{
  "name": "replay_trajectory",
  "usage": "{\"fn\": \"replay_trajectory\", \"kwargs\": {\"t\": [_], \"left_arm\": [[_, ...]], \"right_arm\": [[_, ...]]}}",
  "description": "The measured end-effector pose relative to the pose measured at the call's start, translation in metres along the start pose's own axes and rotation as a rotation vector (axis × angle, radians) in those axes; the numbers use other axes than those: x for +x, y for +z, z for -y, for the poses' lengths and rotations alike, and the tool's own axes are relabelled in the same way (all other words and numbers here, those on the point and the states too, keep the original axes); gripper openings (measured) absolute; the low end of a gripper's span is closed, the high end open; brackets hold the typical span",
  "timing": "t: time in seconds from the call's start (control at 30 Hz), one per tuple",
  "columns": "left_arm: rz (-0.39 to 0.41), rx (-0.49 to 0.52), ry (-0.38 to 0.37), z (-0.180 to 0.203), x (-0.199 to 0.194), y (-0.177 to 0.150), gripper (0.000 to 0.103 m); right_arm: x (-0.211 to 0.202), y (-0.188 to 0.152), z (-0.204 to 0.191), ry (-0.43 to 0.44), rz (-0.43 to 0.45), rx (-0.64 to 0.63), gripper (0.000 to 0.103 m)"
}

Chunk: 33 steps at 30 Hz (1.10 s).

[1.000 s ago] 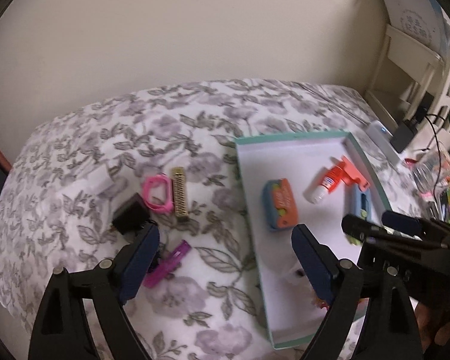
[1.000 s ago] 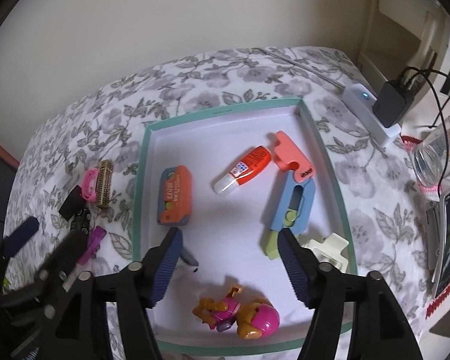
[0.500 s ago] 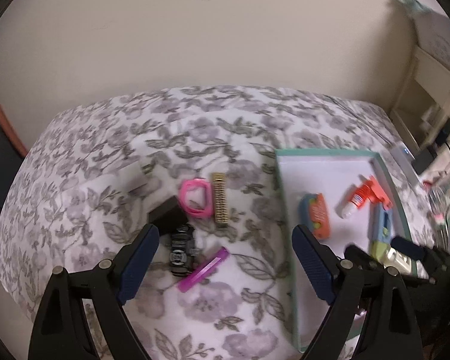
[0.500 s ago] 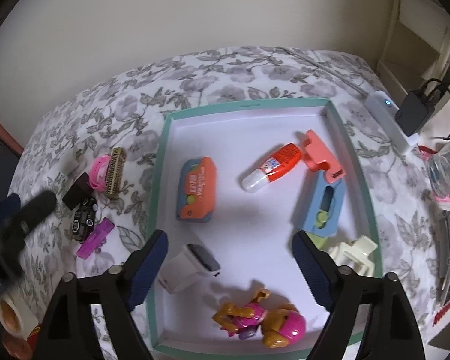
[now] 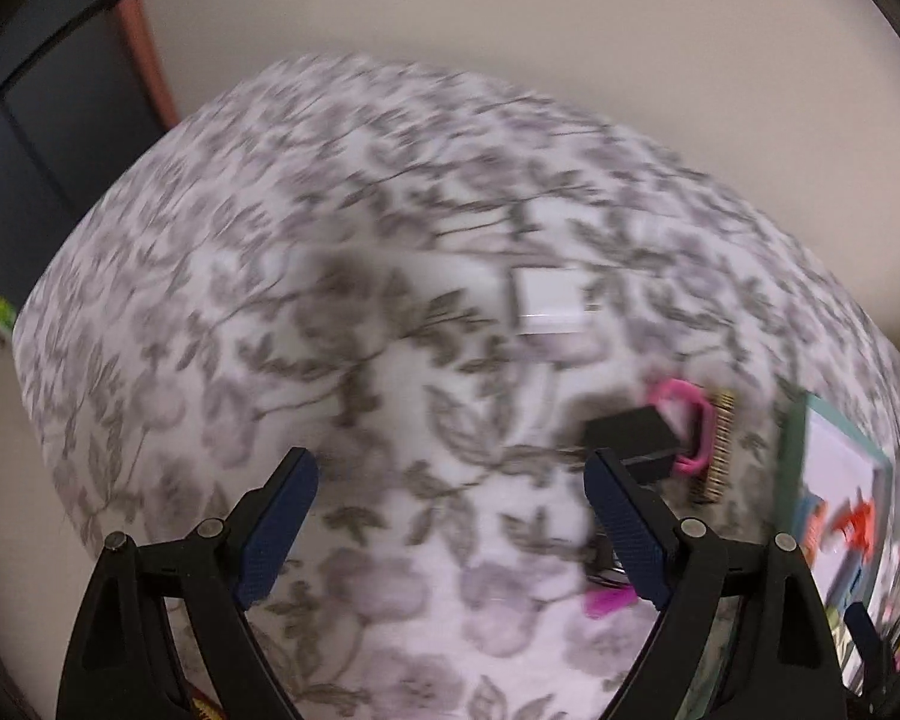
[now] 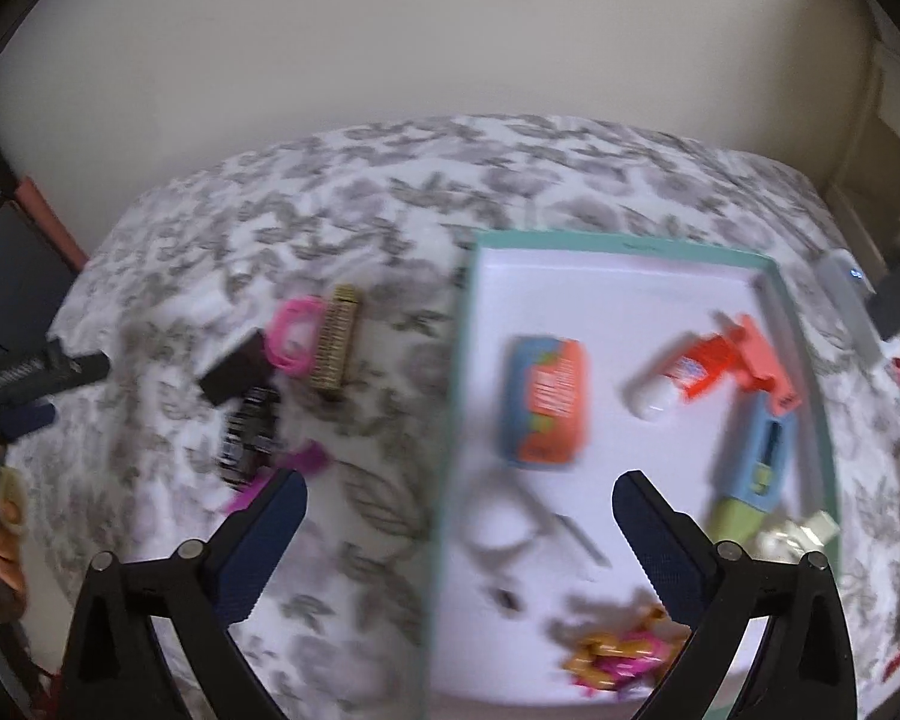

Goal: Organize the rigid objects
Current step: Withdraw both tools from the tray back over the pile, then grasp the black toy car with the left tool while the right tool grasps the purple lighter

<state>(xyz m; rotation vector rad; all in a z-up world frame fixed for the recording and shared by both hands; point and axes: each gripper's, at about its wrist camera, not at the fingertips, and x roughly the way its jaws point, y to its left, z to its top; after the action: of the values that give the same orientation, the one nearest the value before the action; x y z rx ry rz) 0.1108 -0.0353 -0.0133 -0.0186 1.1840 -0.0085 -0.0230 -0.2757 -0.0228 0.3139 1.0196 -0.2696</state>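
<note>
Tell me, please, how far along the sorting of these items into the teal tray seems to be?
Roughly halfway. Done: the teal tray holds the orange box, glue stick, white adapter and a toy figure. In hand: nothing; the right gripper is opening, empty, and the left gripper is open. Left: the pink bracelet, gold band, black box and white cube.

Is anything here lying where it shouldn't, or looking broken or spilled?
Nothing looks broken or spilled. A few things lie loose on the floral cloth outside the teal-rimmed white tray: a pink ring, a gold ridged bar and a black block.
</note>
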Motion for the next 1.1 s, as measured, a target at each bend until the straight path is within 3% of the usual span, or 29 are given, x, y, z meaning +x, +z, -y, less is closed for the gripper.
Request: {"fn": "replay_trajectory", "kwargs": {"t": [0.2, 0.53, 0.9, 1.1], "left_arm": [[-0.054, -0.039, 0.016, -0.014, 0.014, 0.003, 0.091], [-0.100, -0.035, 0.003, -0.012, 0.024, 0.002, 0.091], [-0.116, -0.022, -0.006, -0.007, 0.028, 0.002, 0.091], [-0.138, 0.021, -0.048, 0.007, 0.033, -0.001, 0.091]], "right_arm": [[0.014, 0.006, -0.040, 0.032, -0.009, -0.031, 0.103], [0.066, -0.008, -0.092, -0.004, -0.131, -0.127, 0.103], [0.103, -0.017, -0.108, -0.039, -0.194, -0.160, 0.103], [0.099, -0.021, -0.101, -0.064, -0.195, -0.202, 0.103]]}}
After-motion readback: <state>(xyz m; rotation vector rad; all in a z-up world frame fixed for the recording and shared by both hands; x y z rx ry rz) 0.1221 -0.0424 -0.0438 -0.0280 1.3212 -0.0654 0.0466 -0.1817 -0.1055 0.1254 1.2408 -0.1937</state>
